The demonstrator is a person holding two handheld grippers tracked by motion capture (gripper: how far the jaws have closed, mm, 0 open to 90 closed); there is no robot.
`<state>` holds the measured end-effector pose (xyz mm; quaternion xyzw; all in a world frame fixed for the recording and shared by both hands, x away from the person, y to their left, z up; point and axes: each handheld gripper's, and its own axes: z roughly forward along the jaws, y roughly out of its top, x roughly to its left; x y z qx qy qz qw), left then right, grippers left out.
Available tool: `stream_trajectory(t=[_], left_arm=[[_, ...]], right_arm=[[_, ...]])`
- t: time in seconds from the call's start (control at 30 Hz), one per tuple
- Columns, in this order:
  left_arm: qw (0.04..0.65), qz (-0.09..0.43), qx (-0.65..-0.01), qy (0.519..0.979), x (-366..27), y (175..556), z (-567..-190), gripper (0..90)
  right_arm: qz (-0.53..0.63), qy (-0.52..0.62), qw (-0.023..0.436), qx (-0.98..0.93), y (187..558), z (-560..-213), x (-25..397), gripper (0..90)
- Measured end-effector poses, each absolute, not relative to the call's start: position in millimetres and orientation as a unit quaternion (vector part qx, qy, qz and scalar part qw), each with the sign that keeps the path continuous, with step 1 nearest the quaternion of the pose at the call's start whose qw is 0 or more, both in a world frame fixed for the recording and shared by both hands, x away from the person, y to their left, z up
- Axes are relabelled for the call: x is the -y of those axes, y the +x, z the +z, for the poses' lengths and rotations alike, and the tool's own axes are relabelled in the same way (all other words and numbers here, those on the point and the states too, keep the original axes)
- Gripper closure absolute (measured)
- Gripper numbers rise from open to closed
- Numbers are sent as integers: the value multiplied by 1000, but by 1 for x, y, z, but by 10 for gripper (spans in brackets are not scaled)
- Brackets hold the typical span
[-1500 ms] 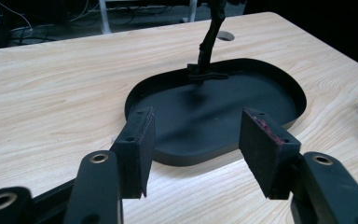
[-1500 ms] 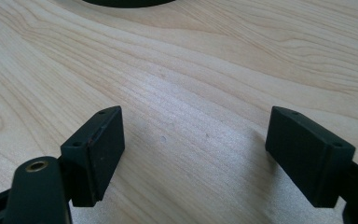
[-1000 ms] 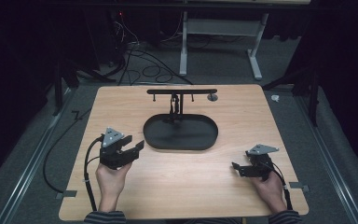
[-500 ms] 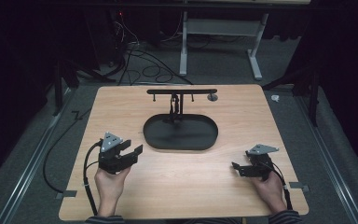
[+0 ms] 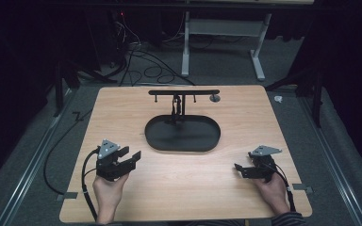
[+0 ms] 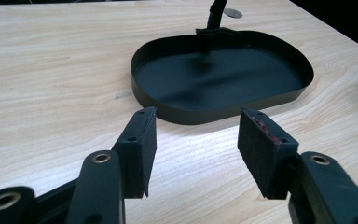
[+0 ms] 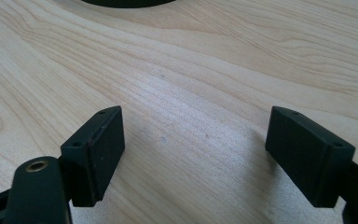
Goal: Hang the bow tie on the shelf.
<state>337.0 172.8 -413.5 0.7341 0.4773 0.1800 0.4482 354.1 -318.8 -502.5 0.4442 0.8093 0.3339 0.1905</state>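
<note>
Where wood-grain table [image 5: 122,108] spreads, smooth oval black tray [image 5: 160,141] sits.

High view overhead, gripper views low, sharing tray [image 5: 183,134]

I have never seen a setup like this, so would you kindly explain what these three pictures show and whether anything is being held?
A person sits at a wooden table holding hand-operated tongs in each hand. The high view looks down from above: the left tongs at the left, the right tongs at the right. The other two pictures come from cameras riding on the tongs, looking along their black jaws: the left tongs face a black oval tray with an upright stand, and the right tongs face bare wood. Both pairs are open and hold nothing.
</note>
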Motion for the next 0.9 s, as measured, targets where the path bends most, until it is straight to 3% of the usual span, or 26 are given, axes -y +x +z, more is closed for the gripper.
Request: stream_trajectory(t=[0.9], left_arm=[[443, 167, -504, 722, -179, 330, -442, 468]], right_arm=[[334, 444, 191, -809, 354, -503, 319, 207]])
